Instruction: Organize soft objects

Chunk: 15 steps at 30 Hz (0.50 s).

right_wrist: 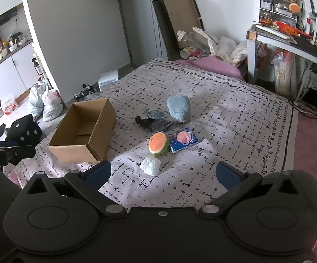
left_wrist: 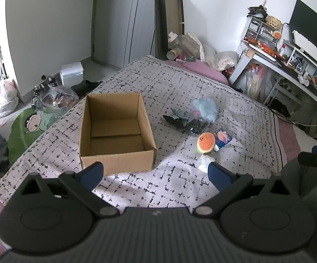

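An empty open cardboard box (left_wrist: 116, 131) (right_wrist: 83, 131) stands on the patterned bedspread (left_wrist: 180, 92). To its right lie a soft burger toy (left_wrist: 205, 142) (right_wrist: 157, 142), a blue tissue pack (left_wrist: 223, 139) (right_wrist: 183, 140), a white squishy lump (left_wrist: 204, 162) (right_wrist: 150, 164), a light blue plush (left_wrist: 205, 108) (right_wrist: 178, 108) and a dark item in clear plastic (left_wrist: 187, 121) (right_wrist: 154, 119). My left gripper (left_wrist: 156, 174) is open and empty, just before the box. My right gripper (right_wrist: 163, 174) is open and empty, just before the white lump.
A cluttered white desk (left_wrist: 274, 54) (right_wrist: 290, 37) stands at the right. Bags and a green cushion (left_wrist: 29, 129) lie on the floor at the left. Pink bedding (right_wrist: 211, 63) and rubbish pile up at the bed's far end.
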### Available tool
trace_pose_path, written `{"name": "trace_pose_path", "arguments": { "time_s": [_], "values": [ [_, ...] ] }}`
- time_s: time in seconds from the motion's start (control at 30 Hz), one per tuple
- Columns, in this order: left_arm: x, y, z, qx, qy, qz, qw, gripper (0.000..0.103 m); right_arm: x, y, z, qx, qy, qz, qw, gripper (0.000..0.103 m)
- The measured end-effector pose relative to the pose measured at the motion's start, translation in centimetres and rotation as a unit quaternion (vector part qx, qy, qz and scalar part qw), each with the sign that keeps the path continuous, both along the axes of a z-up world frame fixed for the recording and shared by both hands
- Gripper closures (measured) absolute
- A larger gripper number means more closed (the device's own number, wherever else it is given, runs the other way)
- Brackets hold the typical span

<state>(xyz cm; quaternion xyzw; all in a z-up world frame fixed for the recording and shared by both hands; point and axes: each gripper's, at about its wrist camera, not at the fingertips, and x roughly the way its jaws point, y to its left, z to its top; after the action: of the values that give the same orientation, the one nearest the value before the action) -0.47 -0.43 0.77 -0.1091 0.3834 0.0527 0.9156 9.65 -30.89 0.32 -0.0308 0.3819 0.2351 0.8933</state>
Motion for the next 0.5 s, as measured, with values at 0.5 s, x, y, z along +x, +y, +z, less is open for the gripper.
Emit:
{"name": "trace_pose_path", "arguments": {
  "time_s": [0.5],
  "values": [
    [2.5, -0.2, -0.5, 0.024, 0.010, -0.059, 0.9979, 0.002, 1.2, 0.5, -0.7, 0.006, -0.020, 0.027, 0.999, 0.000]
  ]
}}
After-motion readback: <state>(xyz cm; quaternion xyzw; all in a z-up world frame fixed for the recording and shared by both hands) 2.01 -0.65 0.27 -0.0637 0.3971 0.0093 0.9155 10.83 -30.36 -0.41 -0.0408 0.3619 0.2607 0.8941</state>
